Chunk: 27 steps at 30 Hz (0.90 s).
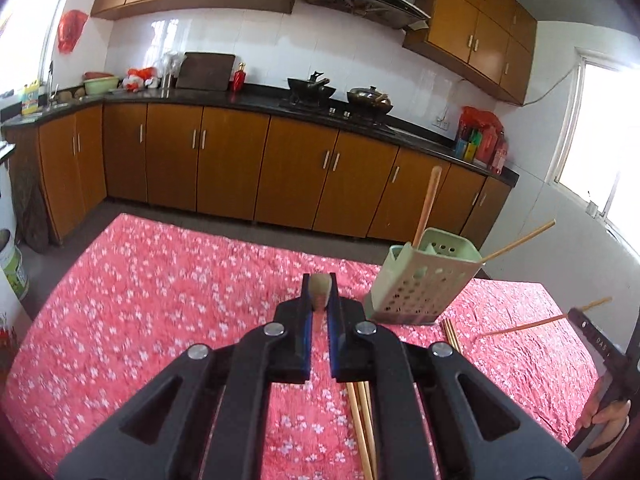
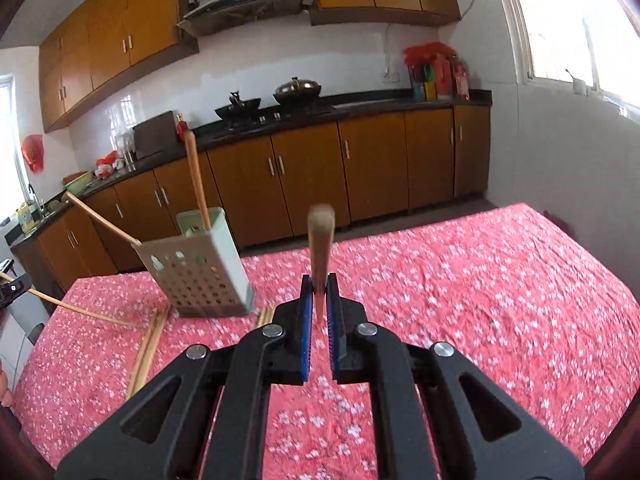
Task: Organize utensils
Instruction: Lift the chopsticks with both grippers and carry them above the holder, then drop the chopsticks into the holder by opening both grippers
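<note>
Lower right of the left view: green holder (image 1: 424,280) on pink cloth (image 1: 160,300), one wooden handle (image 1: 427,208) inside — loose chopsticks (image 1: 362,428) beside. Left gripper (image 1: 319,300) clamps a wooden stub (image 1: 320,288); right gripper (image 2: 319,300) clamps another handle (image 2: 320,248).

Only "DAS" reads, on the right tool (image 1: 596,338)

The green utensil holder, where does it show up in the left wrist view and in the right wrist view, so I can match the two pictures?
Left wrist: the holder stands right of centre on the pink cloth, beyond the left tongs.
Right wrist: the holder is left of centre, tilted by the lens, beyond the right tongs.
Shared landmark: the wooden handle sticking up out of it.
</note>
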{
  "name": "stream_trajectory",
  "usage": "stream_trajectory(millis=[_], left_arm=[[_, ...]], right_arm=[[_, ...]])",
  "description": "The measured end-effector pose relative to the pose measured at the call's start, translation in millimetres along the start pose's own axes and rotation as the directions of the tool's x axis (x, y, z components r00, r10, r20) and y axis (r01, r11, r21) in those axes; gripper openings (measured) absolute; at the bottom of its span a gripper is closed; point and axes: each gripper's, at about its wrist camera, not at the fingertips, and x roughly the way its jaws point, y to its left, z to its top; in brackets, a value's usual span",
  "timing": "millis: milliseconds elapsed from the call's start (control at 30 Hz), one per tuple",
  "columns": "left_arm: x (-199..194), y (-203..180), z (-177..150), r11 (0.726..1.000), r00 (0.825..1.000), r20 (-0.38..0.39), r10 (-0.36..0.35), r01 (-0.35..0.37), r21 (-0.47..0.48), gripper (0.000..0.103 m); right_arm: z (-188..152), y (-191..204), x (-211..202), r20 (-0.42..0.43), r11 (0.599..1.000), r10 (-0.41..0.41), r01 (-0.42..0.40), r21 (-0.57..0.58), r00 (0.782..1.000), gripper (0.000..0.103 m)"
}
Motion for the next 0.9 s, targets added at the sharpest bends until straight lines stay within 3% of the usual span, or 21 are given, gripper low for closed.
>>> stream_trajectory(millis=[233, 467, 600, 733, 900], left_arm=[[-20.2, -25.2, 34.8, 0.995, 0.996, 0.06, -0.065, 0.061, 0.074, 0.007], [-33.5, -60.2, 71.1, 0.985, 0.977, 0.143, -0.161, 0.149, 0.089, 0.007], [-33.1, -82.9, 93.2, 0.981, 0.96, 0.207, -0.19, 0.176, 0.086, 0.007], [-26.8, -99.7, 114.8, 0.984, 0.943, 0.284, -0.176, 0.159, 0.081, 0.007], [0.3, -106.7, 120.2, 0.989, 0.945, 0.294, -0.146, 0.131, 0.072, 0.007]], right_arm=[[46.1, 26.9, -23.6, 0.096, 0.993, 0.116, -0.113, -0.036, 0.989, 0.008], [82.9, 61.9, -40.6, 0.212, 0.977, 0.212, -0.203, -0.065, 0.954, 0.007], [101.1, 74.5, -36.7, 0.29, 0.975, 0.222, -0.217, -0.051, 0.931, 0.008], [114.6, 82.2, -22.8, 0.357, 0.977, 0.209, -0.21, -0.035, 0.911, 0.007], [115.1, 86.2, 4.4, 0.388, 0.985, 0.168, -0.169, -0.032, 0.906, 0.007]])
